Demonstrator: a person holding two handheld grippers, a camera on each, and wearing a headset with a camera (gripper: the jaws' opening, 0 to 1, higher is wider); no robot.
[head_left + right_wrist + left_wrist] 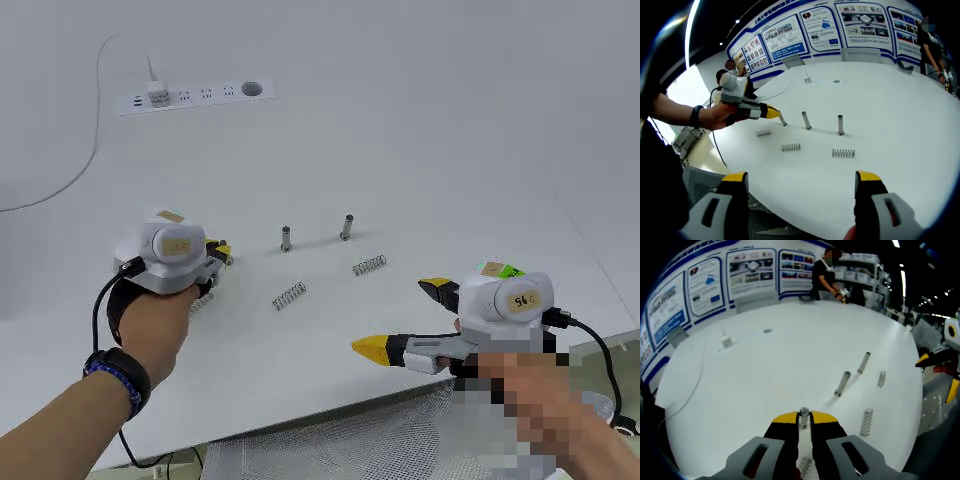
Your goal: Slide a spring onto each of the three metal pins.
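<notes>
Head view, table: a white table carries a power strip near its far edge, with a white plug and cable at the strip's left end.
Left gripper: the left gripper sits low over the left part of the table, with its jaws closed on the first pin.
First pin: in the left gripper view its top stands up between the two yellow tips. In the right gripper view it leans, with its foot on the table just past the tips.
Other pins: the second pin and third pin stand upright on the table to the right of the left gripper. They are near each other but apart, and both shafts are bare.
Springs: all three lie flat on the table.
Near spring: the near spring lies just beside the left hand, under the gripper body.
Middle spring: the middle spring lies in front of the second pin, well clear of it.
Far spring: the far spring lies in front of the third pin and slightly to its right, not touching it.
Right gripper: the right gripper is held over the near right edge of the table, pointing left. Its jaws are spread wide and grip nothing.
Right gripper view: the pins and springs lie beyond its two yellow-tipped jaws, with the left gripper at the left.
Below the table edge: white mesh netting.
Background: blue-framed posters hang on the wall.
</notes>
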